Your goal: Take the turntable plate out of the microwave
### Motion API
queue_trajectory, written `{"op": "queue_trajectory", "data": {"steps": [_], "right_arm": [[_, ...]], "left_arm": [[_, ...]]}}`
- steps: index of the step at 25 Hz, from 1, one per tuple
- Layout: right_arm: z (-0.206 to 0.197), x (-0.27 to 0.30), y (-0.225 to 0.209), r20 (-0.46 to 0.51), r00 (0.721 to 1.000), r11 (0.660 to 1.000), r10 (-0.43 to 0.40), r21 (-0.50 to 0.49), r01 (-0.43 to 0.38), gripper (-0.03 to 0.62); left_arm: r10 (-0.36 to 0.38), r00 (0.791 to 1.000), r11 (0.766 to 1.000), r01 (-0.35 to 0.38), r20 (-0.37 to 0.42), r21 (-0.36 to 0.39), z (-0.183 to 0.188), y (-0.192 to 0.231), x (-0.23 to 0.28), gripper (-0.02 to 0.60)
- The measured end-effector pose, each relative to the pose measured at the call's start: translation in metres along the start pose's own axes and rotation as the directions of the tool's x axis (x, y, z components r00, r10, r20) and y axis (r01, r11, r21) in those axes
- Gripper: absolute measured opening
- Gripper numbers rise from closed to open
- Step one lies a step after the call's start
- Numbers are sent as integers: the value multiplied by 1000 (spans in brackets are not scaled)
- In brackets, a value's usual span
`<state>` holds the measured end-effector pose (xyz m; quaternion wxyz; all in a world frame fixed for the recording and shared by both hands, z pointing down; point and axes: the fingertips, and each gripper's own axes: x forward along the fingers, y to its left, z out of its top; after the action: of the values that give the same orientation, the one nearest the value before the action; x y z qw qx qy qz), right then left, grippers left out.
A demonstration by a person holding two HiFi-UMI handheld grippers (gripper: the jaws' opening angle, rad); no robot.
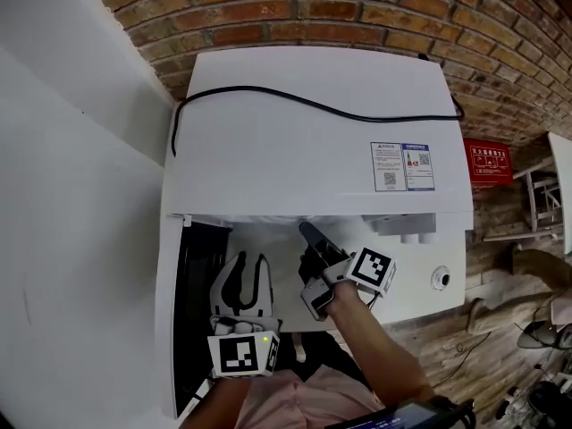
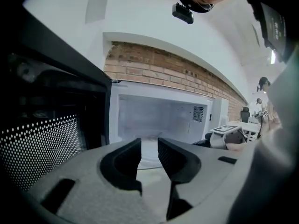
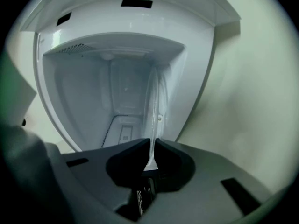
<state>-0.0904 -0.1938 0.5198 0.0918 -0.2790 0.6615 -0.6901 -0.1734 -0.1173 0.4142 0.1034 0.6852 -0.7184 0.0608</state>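
Note:
The white microwave [image 1: 313, 123] stands with its door [image 1: 192, 275] swung open to the left. My right gripper [image 1: 311, 238] reaches into the cavity mouth. In the right gripper view, which is rolled sideways, my right gripper [image 3: 152, 146] is shut on the thin rim of the clear glass turntable plate [image 3: 154, 106]. The plate runs edge-on away from the jaws into the cavity. My left gripper [image 1: 251, 262] hovers in front of the opening beside the door. Its jaws [image 2: 149, 146] stand a little apart with nothing between them, and the plate [image 2: 149, 161] shows on the cavity floor beyond.
A black cable [image 1: 313, 105] lies across the microwave's top. A brick wall [image 1: 357, 7] is behind and a white wall to the left. The door's perforated screen [image 2: 42, 143] is close on the left gripper's left. The control knob [image 1: 440, 279] is right of the opening.

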Motion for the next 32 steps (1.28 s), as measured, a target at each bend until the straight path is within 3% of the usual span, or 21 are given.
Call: {"op": "queue_trajectory", "data": {"steps": [3,6,21,22,25,32], "right_arm": [[-5,-3,2,-3,999,999,35,22,-35,31],[-17,-15,-8,-3,1000,999,22,35,-21,29],[-45,-44,-23,-19,1000,999,23,-23,-23,40],[-45,-43,-23,-22,999,999,32,-31,-32,48],[-42,-39,-23,-21,998,997,65,-28,-66,172],[-15,-30,-27,41,997,998,61,-15,-60,230]], "left_arm": [[1,1000,1000,-1,3,2,0,-1,-2,109],[5,1000,1000,-5,4,0,0,0,-3,109],[-11,1000,1000,11,6,3,-5,-10,-14,109],[-12,1000,1000,12,7,3,-5,-11,-14,109],[-15,1000,1000,15,12,4,-4,-11,-14,109],[-12,1000,1000,12,3,2,-5,-8,-15,109]]}}
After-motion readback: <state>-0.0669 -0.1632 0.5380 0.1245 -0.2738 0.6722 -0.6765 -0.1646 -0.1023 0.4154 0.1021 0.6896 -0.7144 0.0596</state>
